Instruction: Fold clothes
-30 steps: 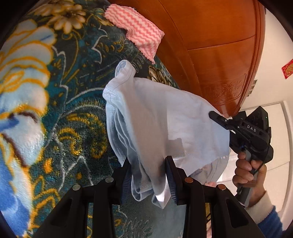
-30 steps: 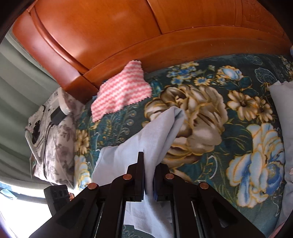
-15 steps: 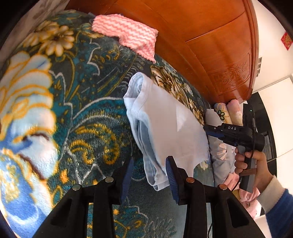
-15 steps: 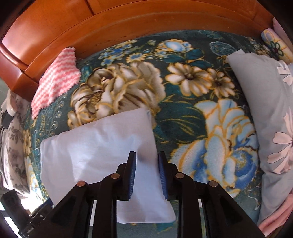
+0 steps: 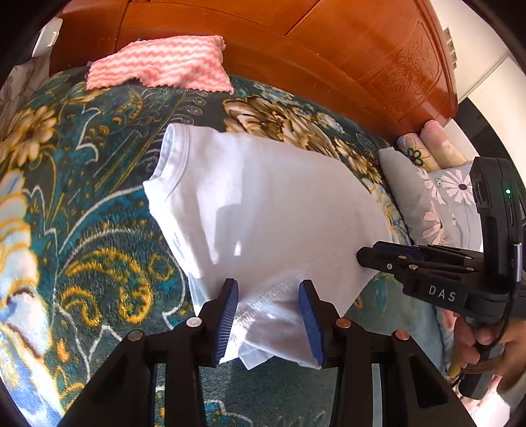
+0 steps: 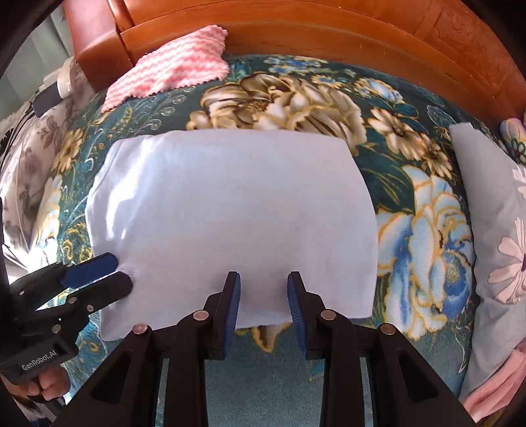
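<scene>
Garment: pale blue T-shirt (image 6: 230,210) lies folded into a flat rectangle on the floral blanket (image 6: 417,230), near the middle of the bed; collar (image 5: 174,147) at its far-left end in the left wrist view.
Left gripper (image 5: 268,315): at the shirt's left near corner; blue pads (image 5: 227,315) stand apart, straddling the hem without pressing it. Not gripping, as far as the view shows.
Right gripper (image 6: 263,303): at the near edge, toward the right; jaws opening, the shirt's edge lying loose between the pads (image 6: 231,305), no pinch seen.
Done: judged from the neat rectangle, the main fold is laid down and released; sleeves are tucked out of sight.
Left: layers peek out unevenly at the near left corner (image 5: 256,358), so a tidy or one more fold may remain; cannot tell whether a final half-fold is intended.
Other cloth, left to right: pink zigzag towel (image 6: 171,69) against the wooden headboard (image 6: 328,29), unfolded-looking; grey flowered pillow (image 6: 486,210) at the far right, well apart from the shirt.
Progress: late stage for this garment, by my reading.
</scene>
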`<state>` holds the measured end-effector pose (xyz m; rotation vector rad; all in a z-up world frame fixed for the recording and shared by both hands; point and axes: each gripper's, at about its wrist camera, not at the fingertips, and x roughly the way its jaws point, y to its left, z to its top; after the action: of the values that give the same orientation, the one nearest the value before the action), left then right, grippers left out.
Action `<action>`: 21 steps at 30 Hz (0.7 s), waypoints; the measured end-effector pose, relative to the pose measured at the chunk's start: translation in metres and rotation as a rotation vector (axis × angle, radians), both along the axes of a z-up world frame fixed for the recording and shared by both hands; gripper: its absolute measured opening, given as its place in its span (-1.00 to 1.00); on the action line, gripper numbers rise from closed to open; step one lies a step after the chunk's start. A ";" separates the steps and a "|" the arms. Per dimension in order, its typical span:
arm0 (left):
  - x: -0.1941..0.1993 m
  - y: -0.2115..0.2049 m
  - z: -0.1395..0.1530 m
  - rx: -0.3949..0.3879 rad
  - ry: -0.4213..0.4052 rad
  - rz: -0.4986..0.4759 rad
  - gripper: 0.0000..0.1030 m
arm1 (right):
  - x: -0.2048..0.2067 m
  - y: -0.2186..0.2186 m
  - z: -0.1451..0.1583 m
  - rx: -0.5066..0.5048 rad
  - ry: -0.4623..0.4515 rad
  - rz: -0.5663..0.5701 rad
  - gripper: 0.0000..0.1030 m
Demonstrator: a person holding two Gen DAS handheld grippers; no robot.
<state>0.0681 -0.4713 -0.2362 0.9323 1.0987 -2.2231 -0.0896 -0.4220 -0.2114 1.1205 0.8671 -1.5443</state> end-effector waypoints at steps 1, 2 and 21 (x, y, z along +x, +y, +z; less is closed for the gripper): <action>0.000 0.001 0.000 -0.007 0.001 -0.004 -0.18 | -0.007 0.005 -0.004 -0.006 -0.013 -0.039 -0.41; -0.001 0.002 -0.001 -0.015 0.002 -0.007 -0.17 | -0.014 0.010 -0.009 -0.007 -0.027 -0.081 -0.40; 0.039 0.065 -0.003 -0.245 -0.143 0.111 0.14 | 0.051 0.108 -0.036 -0.192 0.023 -0.287 -0.02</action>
<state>0.1069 -0.4066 -0.2393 0.8866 0.7738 -2.1071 -0.0389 -0.3142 -0.2471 1.1233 0.5752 -1.8360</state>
